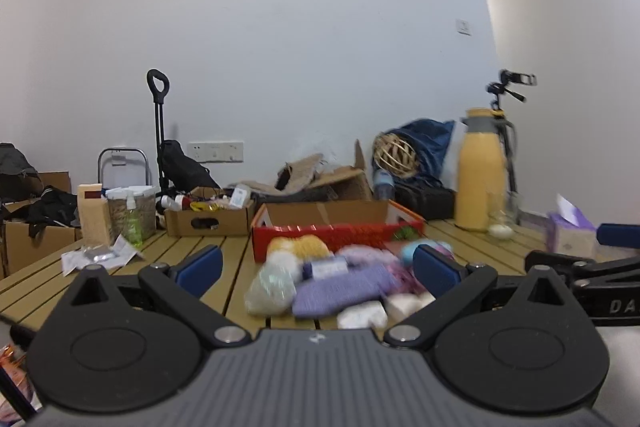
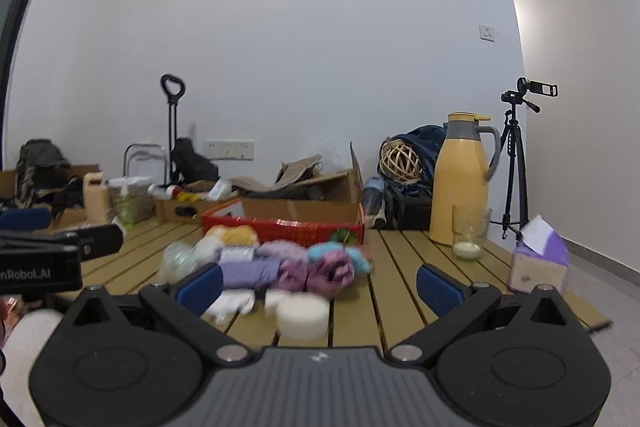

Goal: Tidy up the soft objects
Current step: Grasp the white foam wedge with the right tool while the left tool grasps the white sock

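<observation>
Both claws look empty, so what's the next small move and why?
Probably ease the right claw forward and down onto the white round pad. Both it and the left claw are open and empty, that pad lies nearest, and the red box waits behind the pile.

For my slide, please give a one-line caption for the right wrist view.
Open right gripper above a pile of soft objects before a red box on the slatted table.

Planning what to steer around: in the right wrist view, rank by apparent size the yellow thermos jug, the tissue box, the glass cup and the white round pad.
1. Yellow thermos jug, plainly largest.
2. Tissue box and white round pad look alike; the pad lies nearer the camera, so unranked.
3. Glass cup, smallest.
</observation>
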A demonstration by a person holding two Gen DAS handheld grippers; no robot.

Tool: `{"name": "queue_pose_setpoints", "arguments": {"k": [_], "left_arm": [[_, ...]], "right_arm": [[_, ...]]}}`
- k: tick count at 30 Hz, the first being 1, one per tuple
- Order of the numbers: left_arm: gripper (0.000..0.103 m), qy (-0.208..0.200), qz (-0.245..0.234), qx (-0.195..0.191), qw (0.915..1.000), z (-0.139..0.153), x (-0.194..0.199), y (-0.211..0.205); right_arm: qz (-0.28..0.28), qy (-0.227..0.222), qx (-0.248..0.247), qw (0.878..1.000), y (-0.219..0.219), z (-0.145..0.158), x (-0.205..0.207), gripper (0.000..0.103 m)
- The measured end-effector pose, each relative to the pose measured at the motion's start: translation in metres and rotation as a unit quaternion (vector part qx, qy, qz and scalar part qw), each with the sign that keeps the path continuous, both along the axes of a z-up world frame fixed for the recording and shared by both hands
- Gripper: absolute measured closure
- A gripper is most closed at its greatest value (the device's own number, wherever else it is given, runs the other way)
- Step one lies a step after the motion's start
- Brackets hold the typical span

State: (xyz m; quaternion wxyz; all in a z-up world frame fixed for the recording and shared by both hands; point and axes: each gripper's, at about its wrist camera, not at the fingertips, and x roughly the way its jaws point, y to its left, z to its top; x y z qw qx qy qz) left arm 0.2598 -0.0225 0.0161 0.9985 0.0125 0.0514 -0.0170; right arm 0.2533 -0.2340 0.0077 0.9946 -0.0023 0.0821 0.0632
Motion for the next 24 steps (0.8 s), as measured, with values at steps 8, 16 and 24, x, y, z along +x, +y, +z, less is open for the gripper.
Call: {"name": "queue_pose_setpoints", "arguments": {"k": [8,16,24], "left_arm": [[0.0,0.045,0.014,-0.03,0.9984,-0.01,0.114,0.021],[0.034,0.165,-0.051,-0.058,0.9832,-0.063,0.13,0.029],[0.044,0.215,-0.085,-0.062,0.9709,-0.081,0.152,0.01]], "right_arm": [[0.015,0.011,0.033,0.999,0.011,0.002,0.12,0.0],[0.065,0.109,0.018,0.992,0.029,-0.052,0.139,0.017],[0.109,0.155,0.029,0.981,0.021,-0.058,0.163,0.037]]}}
